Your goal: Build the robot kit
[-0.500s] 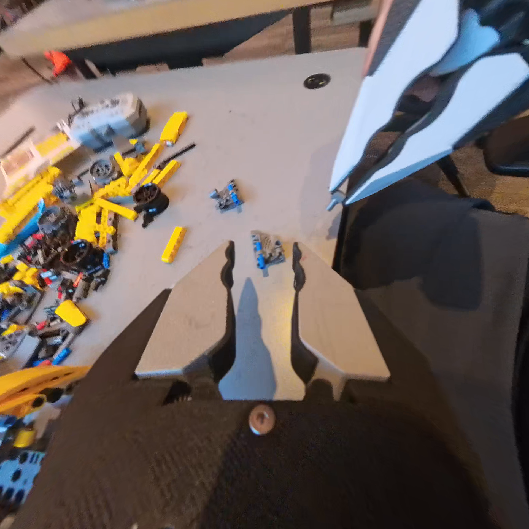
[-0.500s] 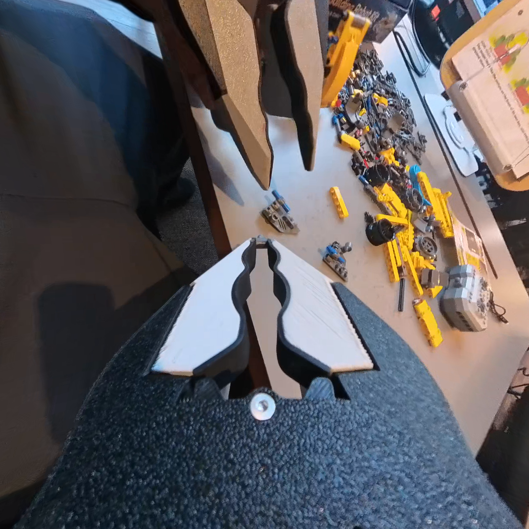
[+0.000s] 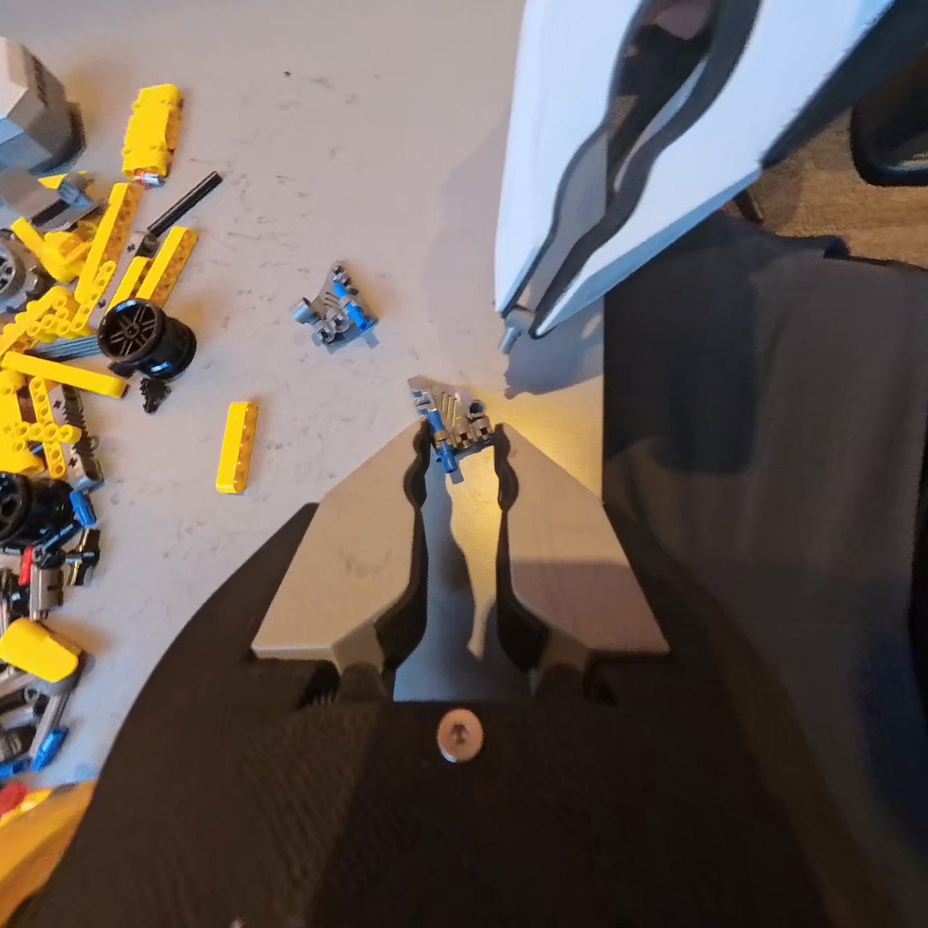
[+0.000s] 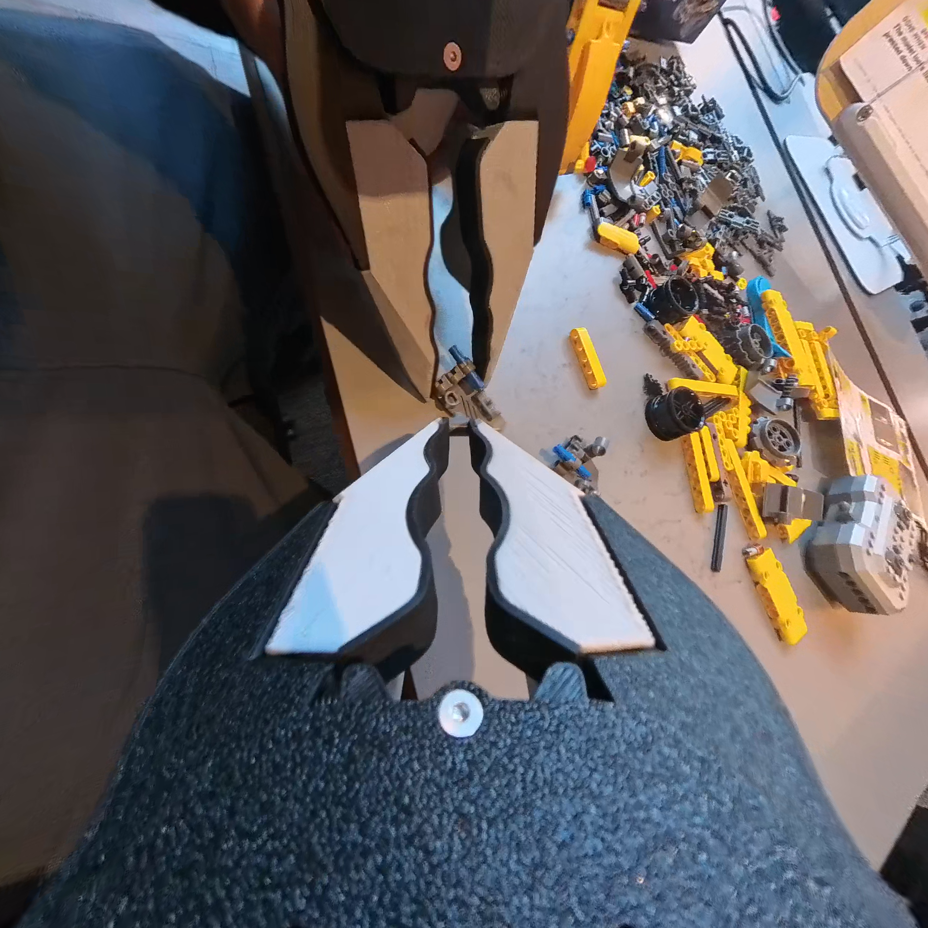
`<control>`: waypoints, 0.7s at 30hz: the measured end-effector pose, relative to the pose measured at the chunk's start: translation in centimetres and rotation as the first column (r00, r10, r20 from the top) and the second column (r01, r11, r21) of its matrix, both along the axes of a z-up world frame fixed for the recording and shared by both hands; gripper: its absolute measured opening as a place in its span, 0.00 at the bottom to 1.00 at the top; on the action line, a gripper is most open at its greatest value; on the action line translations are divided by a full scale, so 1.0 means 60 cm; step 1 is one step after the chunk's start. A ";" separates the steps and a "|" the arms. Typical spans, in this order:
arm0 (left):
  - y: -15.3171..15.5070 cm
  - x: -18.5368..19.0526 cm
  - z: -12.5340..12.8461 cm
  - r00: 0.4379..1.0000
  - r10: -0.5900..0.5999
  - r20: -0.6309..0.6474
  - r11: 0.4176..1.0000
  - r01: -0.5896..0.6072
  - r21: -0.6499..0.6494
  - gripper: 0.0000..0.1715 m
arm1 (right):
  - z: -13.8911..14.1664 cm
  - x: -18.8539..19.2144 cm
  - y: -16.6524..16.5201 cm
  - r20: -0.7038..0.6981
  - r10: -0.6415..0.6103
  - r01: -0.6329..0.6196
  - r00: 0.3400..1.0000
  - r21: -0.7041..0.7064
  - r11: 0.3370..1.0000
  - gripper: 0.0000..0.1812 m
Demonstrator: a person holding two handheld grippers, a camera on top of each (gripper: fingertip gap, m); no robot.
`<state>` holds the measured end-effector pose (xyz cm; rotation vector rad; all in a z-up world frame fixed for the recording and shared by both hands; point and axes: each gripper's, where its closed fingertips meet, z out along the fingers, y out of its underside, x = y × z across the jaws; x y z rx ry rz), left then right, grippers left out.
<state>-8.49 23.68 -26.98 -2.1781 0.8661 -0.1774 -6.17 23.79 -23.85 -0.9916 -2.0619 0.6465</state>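
A small grey assembly with a blue pin [image 3: 452, 419] lies on the pale table [image 3: 351, 125] near its edge. My left gripper [image 3: 459, 434] is open, and its tan fingertips closely flank the assembly's near end; I cannot tell if they touch it. My right gripper [image 4: 457, 426], with white fingers, is shut on a small grey pin [image 3: 513, 329]. Its tip points at the assembly [image 4: 464, 396] from the opposite side, just short of it. The left gripper also shows in the right wrist view [image 4: 454, 386]. A second small grey and blue assembly [image 3: 336, 311] lies apart to the left.
A pile of yellow beams and dark parts [image 3: 55, 321] covers the table's left side, with a black wheel [image 3: 145, 336] and a loose yellow beam [image 3: 237, 447]. A grey block [image 4: 853, 552] lies beyond. The table edge [image 3: 602, 452] borders a person's dark-clothed lap [image 3: 753, 502]. My right fingertips sit around 4 cm from my left ones.
Both grippers have dropped closer to the table. The left moved forward until its tips flank the assembly, and its jaws narrowed. The right moved in towards the assembly with the pin.
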 end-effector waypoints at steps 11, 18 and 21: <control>-0.010 0.021 -0.001 0.982 -0.191 0.002 0.981 0.191 0.020 0.13 | -0.016 -0.003 -0.018 0.214 0.137 -0.142 0.967 0.007 0.990 0.04; -0.009 0.023 0.000 0.978 -0.209 -0.012 0.977 0.209 0.039 0.13 | -0.020 -0.010 -0.023 0.310 0.162 -0.204 0.937 0.111 0.973 0.04; -0.009 0.023 0.000 0.978 -0.209 -0.021 0.977 0.210 0.048 0.13 | -0.025 -0.009 -0.021 0.341 0.154 -0.217 0.927 0.154 0.964 0.04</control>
